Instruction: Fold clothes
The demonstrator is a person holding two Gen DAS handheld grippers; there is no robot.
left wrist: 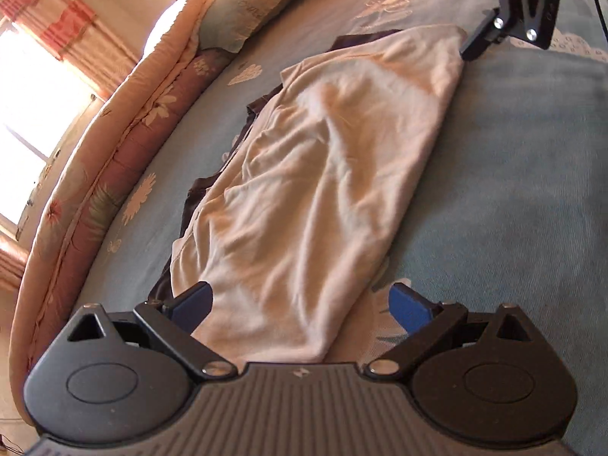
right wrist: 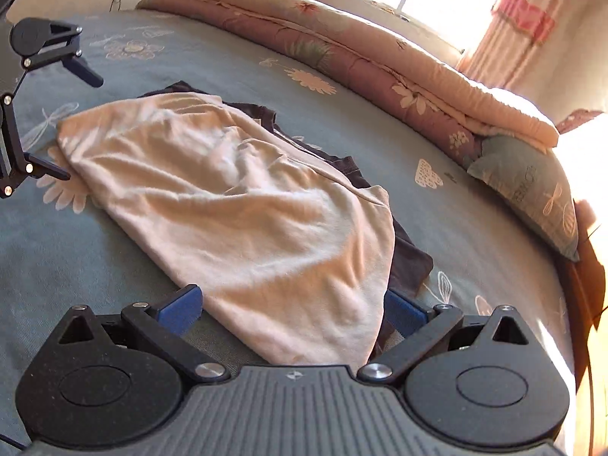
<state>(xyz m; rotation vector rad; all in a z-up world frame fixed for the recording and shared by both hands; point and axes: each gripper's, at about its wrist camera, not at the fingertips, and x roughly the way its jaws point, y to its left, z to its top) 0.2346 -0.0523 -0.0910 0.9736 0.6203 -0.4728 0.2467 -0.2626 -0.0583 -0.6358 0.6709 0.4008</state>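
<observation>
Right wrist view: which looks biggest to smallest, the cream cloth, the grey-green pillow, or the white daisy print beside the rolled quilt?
1. Cream cloth garment, though nearness to the camera inflates it.
2. Grey-green embroidered pillow.
3. White daisy print.

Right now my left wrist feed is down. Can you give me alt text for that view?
A cream garment, folded into a long strip over a dark garment, lies on the blue bedsheet between the open left tongs. The right tongs hang open at its far end. A rolled floral quilt and a pillow lie to the left.
</observation>
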